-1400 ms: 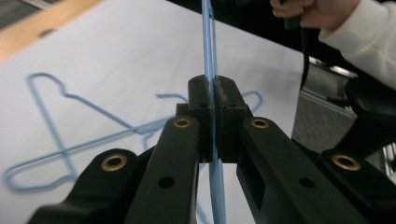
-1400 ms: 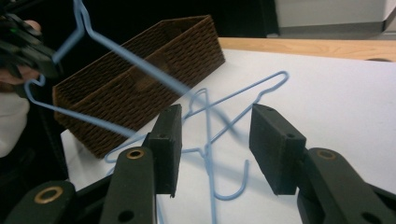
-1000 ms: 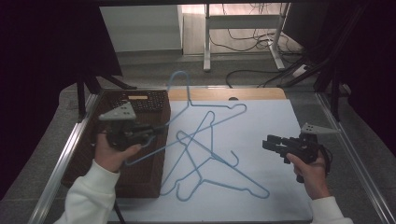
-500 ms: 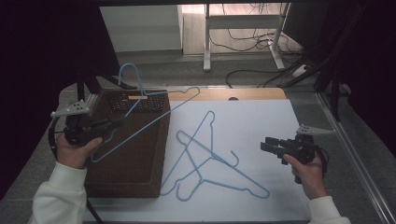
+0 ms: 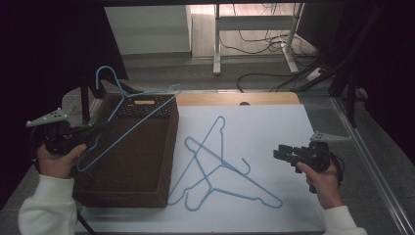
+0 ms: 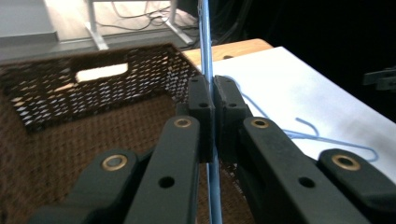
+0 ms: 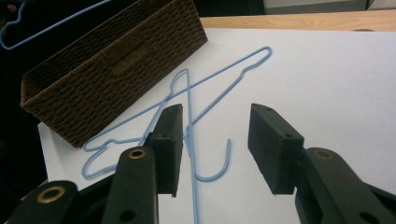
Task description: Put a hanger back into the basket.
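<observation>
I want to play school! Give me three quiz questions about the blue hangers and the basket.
1. True or false: the left gripper is shut on a blue hanger.
2. How many blue hangers lie on the white mat? A) one B) two C) four
3. Fill in: the held hanger hangs over the brown ____.

Key
1. True. The left gripper view shows the jaws pinching its wire.
2. B. The two lying hangers cross each other beside the basket.
3. Basket. The right gripper is open and holds nothing.
</observation>
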`<state>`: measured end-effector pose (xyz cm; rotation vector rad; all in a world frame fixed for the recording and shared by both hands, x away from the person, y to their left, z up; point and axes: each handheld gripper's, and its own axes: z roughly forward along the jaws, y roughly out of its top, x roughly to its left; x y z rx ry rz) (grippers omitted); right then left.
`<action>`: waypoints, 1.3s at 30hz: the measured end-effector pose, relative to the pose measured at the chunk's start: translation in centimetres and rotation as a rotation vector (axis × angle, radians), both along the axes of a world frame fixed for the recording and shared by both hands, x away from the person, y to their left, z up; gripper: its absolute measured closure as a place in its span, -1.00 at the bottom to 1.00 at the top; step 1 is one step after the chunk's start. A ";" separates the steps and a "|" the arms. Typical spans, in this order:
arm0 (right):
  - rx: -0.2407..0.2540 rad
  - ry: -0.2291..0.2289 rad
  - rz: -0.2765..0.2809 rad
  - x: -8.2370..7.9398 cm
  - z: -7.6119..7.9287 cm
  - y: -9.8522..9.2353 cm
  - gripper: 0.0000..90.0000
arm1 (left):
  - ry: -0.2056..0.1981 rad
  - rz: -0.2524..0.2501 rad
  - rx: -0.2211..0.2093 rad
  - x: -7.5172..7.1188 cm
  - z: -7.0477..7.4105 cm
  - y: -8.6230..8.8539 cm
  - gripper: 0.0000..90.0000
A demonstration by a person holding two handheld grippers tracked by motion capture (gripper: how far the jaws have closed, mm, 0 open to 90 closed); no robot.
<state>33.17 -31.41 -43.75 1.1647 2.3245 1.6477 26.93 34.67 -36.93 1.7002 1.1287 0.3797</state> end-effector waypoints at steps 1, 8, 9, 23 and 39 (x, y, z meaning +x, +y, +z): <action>-0.001 0.002 0.000 0.0 0.0 0.0 0.23 | 0.005 0.006 0.000 0.0 -0.3 0.2 0.94; -0.006 0.008 -0.005 0.1 -0.2 -0.1 0.23 | 0.044 0.036 -0.001 -0.1 -2.3 1.7 0.94; -0.005 0.008 -0.005 0.1 -0.2 -0.1 0.23 | 0.049 0.041 0.001 0.0 -2.6 1.9 0.94; -0.009 0.014 -0.007 0.2 -0.3 -0.1 0.23 | 0.143 0.027 -0.005 1.7 -6.2 1.2 0.94; -0.009 0.012 -0.007 0.1 -0.3 -0.3 0.22 | 0.149 0.234 0.255 2.2 -7.1 0.1 0.21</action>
